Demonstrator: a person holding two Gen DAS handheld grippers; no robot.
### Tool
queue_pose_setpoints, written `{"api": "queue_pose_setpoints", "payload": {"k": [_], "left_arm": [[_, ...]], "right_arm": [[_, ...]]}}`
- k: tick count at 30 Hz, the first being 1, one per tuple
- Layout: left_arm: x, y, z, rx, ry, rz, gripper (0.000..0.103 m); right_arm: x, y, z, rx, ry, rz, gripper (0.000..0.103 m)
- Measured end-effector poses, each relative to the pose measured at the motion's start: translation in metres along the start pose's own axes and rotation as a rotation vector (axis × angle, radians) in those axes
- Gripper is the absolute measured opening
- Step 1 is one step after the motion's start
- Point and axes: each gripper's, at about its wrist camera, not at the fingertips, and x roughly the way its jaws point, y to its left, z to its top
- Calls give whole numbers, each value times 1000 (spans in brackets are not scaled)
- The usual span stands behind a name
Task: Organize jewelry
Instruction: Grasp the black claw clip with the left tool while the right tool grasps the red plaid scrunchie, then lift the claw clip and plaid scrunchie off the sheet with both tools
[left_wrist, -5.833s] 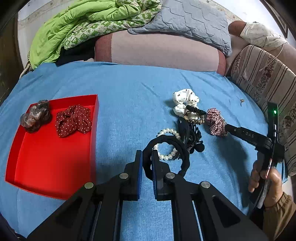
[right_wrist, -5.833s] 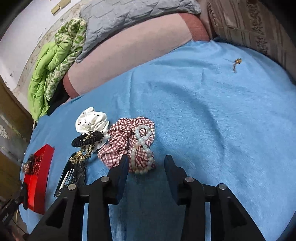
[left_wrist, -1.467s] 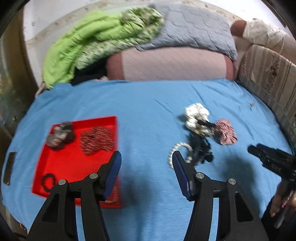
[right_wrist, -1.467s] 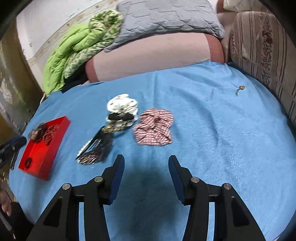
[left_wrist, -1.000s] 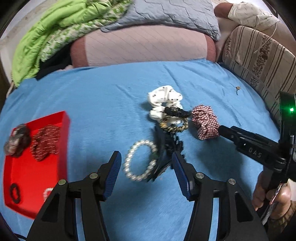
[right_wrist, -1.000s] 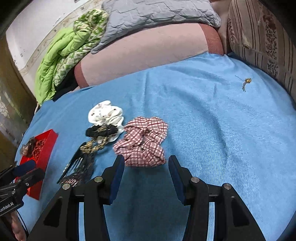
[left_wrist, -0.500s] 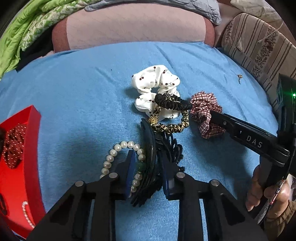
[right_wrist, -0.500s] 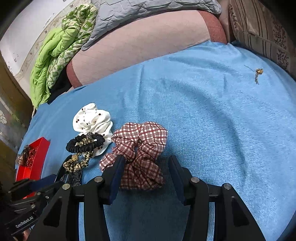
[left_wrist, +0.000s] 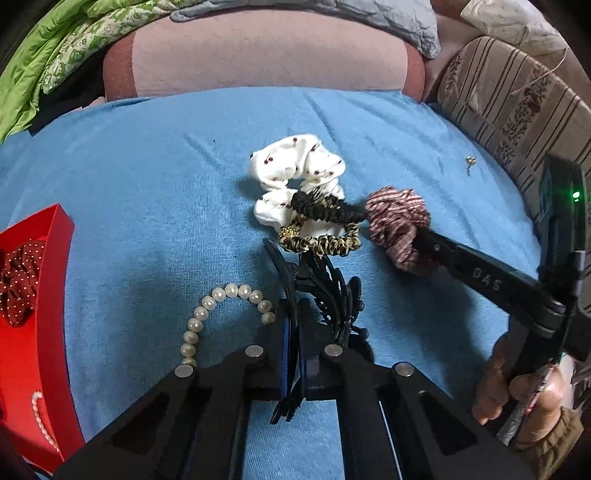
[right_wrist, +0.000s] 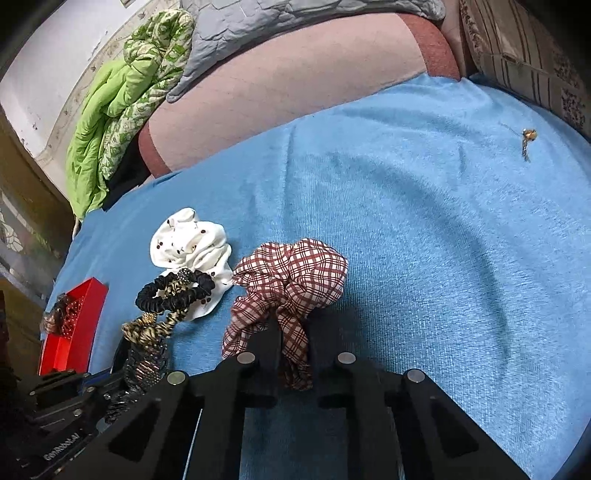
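Observation:
My left gripper (left_wrist: 293, 314) is shut on a black hair claw clip (left_wrist: 325, 291) lying on the blue blanket, beside a pearl bracelet (left_wrist: 218, 310). My right gripper (right_wrist: 293, 332) is shut on a red plaid scrunchie (right_wrist: 295, 277), also in the left wrist view (left_wrist: 399, 221). A white dotted scrunchie (left_wrist: 295, 170), a black scrunchie (left_wrist: 325, 210) and a leopard hair tie (left_wrist: 321, 243) lie just beyond. The red tray (left_wrist: 55, 243) at the left holds a red dotted scrunchie (left_wrist: 18, 273) and a small pearl strand (left_wrist: 40, 424).
A small gold earring (right_wrist: 527, 138) lies on the blanket at the far right. A pink bolster (left_wrist: 258, 59), grey pillow and green quilt (right_wrist: 122, 99) line the far edge. A striped cushion (left_wrist: 517, 103) is on the right.
My left gripper came down from over the tray side and closed on the black claw clip. My right gripper advanced and closed on the plaid scrunchie.

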Motion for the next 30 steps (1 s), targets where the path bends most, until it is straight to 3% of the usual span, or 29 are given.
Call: {"api": "queue_pose_setpoints", "payload": {"k": [11, 30], "left_arm": [[-49, -4, -21, -22, -57, -60, 4], [-129, 20, -69, -51, -167, -21, 4]], "right_arm": [[-33, 10, -7, -14, -78, -25, 11], [-80, 38, -53, -48, -120, -45, 11]]}}
